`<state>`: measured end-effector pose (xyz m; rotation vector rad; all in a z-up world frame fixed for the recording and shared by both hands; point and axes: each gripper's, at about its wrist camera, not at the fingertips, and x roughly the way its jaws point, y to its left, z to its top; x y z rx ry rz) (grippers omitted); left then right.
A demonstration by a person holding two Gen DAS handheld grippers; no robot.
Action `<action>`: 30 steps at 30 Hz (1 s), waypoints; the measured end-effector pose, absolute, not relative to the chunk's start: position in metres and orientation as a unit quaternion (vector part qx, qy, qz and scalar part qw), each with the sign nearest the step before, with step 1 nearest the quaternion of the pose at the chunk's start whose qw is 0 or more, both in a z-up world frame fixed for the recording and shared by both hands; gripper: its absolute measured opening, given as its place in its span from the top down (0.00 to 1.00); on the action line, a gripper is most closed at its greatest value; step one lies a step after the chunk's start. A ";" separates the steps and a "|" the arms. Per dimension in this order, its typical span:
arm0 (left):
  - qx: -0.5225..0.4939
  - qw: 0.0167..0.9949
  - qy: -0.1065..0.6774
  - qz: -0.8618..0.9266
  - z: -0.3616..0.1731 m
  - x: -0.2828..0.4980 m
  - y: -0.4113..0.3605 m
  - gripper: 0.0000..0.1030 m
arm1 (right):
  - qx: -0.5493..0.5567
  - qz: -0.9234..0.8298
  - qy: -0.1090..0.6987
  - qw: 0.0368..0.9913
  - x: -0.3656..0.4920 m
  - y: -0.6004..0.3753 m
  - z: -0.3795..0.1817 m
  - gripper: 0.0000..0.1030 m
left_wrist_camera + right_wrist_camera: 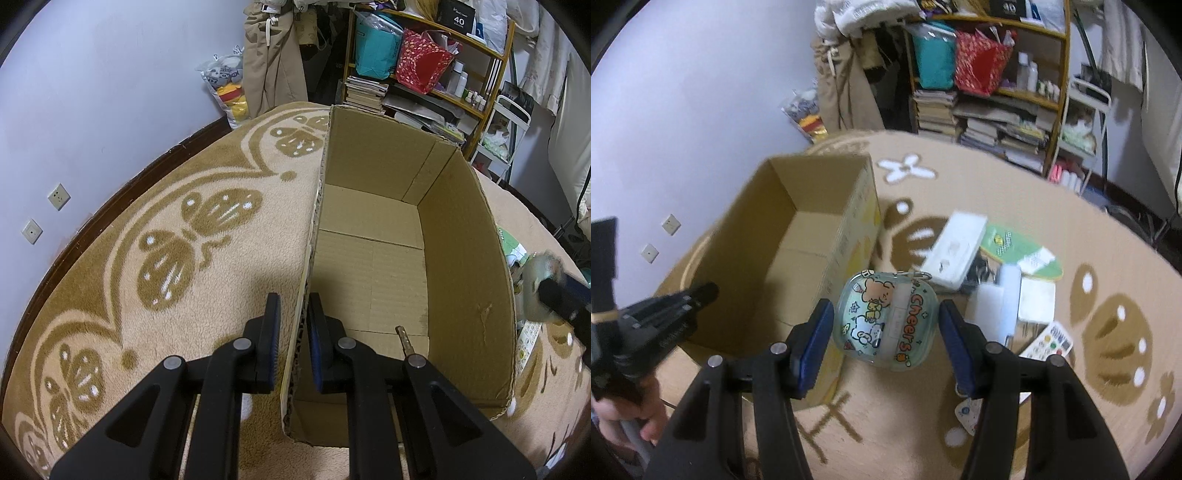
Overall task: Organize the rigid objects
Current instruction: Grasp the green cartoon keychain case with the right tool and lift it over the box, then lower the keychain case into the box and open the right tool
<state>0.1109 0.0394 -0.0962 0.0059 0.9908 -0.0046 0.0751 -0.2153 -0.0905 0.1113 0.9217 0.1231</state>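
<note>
An open cardboard box stands on the carpet. My left gripper is shut on the box's left wall. A small metal key-like item lies on the box floor. In the right wrist view the box is at left, with my left gripper on its near wall. My right gripper is shut on a pale green cartoon case reading "Cheers", held above the carpet just right of the box. It also shows blurred at the right edge of the left wrist view.
Loose items lie on the carpet right of the box: a white flat box, a green card, white blocks and a printed card. A cluttered shelf stands behind. A wall runs along the left.
</note>
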 end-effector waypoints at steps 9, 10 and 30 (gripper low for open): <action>0.003 0.880 0.476 -0.003 -0.095 0.111 0.039 0.87 | 0.042 0.081 0.408 0.909 0.078 -0.200 -0.051 0.39; 0.002 0.880 0.476 -0.003 -0.095 0.111 0.039 0.87 | 0.041 0.084 0.403 0.910 0.078 -0.197 -0.047 0.39; -0.007 0.879 0.476 -0.005 -0.092 0.112 0.041 0.87 | 0.035 0.123 0.408 0.904 0.096 -0.143 -0.057 0.39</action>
